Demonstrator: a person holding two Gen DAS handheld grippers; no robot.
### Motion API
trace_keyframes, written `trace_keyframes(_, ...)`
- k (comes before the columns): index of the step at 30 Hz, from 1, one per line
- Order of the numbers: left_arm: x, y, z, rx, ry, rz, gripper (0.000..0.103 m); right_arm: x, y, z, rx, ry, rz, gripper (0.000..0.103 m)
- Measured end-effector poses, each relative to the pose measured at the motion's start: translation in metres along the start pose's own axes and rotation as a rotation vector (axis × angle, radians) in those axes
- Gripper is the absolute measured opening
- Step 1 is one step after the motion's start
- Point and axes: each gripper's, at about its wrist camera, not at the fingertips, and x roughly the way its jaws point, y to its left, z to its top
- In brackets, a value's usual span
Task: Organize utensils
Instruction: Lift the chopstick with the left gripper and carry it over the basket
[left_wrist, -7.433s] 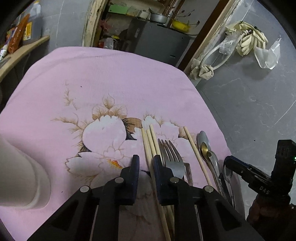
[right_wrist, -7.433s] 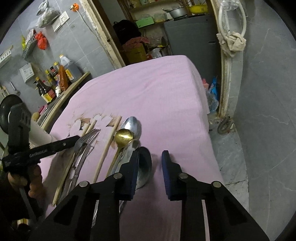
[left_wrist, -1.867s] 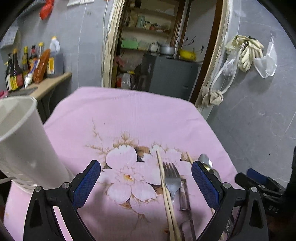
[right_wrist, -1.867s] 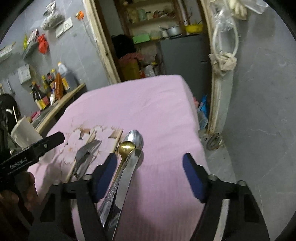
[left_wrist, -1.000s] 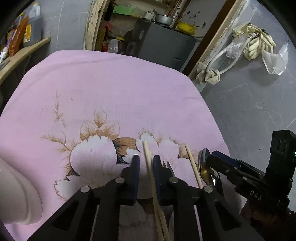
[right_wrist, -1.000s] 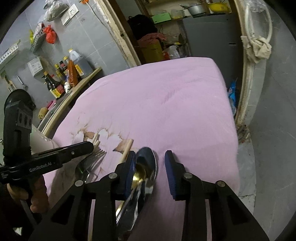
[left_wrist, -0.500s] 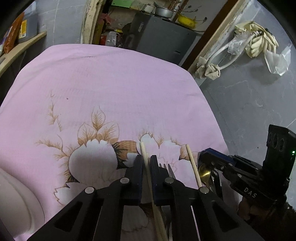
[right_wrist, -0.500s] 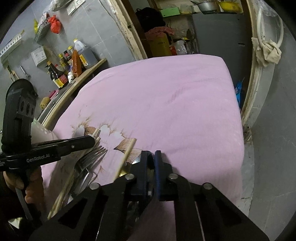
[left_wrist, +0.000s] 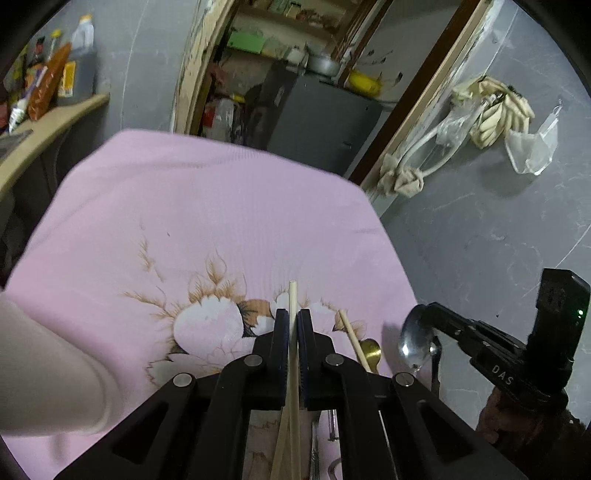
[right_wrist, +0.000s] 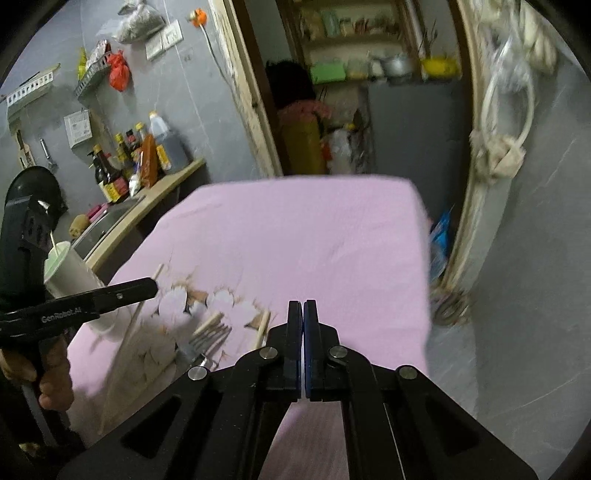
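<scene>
My left gripper (left_wrist: 293, 325) is shut on a wooden chopstick (left_wrist: 293, 299), held off the pink flowered cloth (left_wrist: 207, 206). My right gripper (right_wrist: 303, 314) is shut on a silver spoon; the spoon's bowl (left_wrist: 415, 341) shows only in the left wrist view, lifted above the cloth at the right gripper's tip (left_wrist: 430, 314). Another chopstick (left_wrist: 351, 338) and a gold spoon (left_wrist: 370, 350) lie on the cloth. A fork (right_wrist: 207, 341) and more chopsticks (right_wrist: 262, 326) lie there too. A white holder cup (right_wrist: 70, 273) with one stick in it stands at the left; it also shows in the left wrist view (left_wrist: 48, 369).
A wooden shelf (right_wrist: 162, 184) with sauce bottles (right_wrist: 147, 155) runs along the left wall. A grey cabinet (left_wrist: 321, 122) stands behind the table in a doorway. The grey wall (left_wrist: 498, 221) is close on the right, with a hose and rags hanging.
Both grippers closed on their utensils and rose from the cloth, the left with a chopstick, the right with the silver spoon. Earlier, one chopstick went into the cup.
</scene>
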Motion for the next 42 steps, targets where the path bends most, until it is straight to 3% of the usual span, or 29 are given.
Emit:
trace_keyframes(7,-0.044,-0.005,0.008,-0.003,-0.138,0.026,0.005,-0.05,0.032,0.022,-0.096,-0.158,-0.135,0.002)
trace_keyframes(16,-0.111,0.006,0.025,-0.042,-0.307,0.031,0.005,-0.099,0.07,0.043,-0.118,-0.279,-0.239,0.001)
trace_keyframes(23,-0.169,0.042,0.049,-0.093,-0.423,0.041,0.005,-0.121,0.113,0.059,-0.126,-0.34,-0.247,0.001)
trace_keyframes(29,-0.206,0.089,0.067,-0.139,-0.494,0.068,0.005,-0.118,0.155,0.069,-0.114,-0.348,-0.204,0.001)
trace_keyframes(34,-0.224,0.128,0.076,-0.195,-0.543,0.076,0.005,-0.114,0.19,0.073,-0.142,-0.371,-0.177,0.001)
trace_keyframes(42,-0.232,0.174,0.092,-0.218,-0.614,0.12,0.005,-0.113,0.248,0.097,-0.198,-0.484,-0.164,0.001)
